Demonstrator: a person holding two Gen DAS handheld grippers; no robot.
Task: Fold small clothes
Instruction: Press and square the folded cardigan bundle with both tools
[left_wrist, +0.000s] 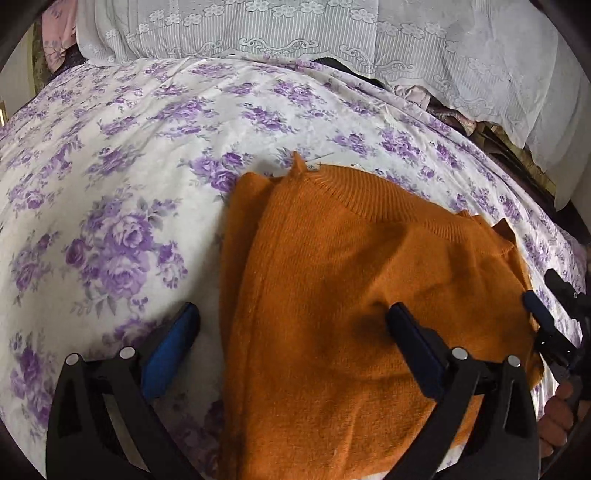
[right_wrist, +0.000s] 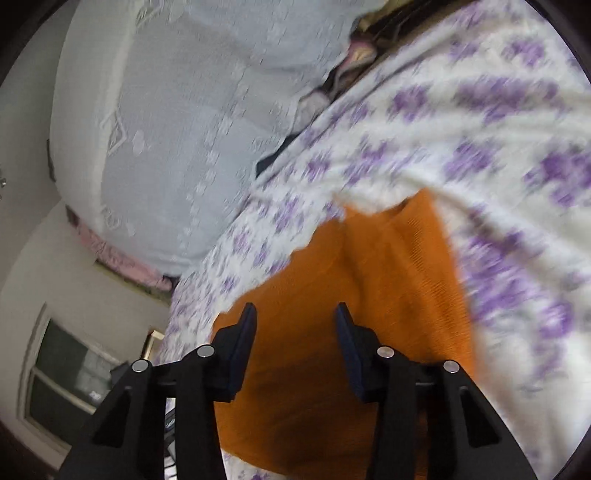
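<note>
Orange knit fills the gap between my fingers on both sides: the left gripper (left_wrist: 291, 332) stands wide apart, one finger over the sweater (left_wrist: 351, 295) and the other just off its left edge above the floral bedsheet (left_wrist: 110, 184), clamped on nothing. The right gripper (right_wrist: 295, 339) hovers over the same sweater (right_wrist: 332, 314) with its fingers also apart and empty, though that view is blurred. Outward from the fingers, the sweater lies on the bed as a fairly narrow block, collar at its far end and what looks like a sleeve tucked in along its left side. I judge the side folds done and a crosswise fold left. Beyond the sweater's collar a white lace cover (left_wrist: 332, 37) drapes over something.
</note>
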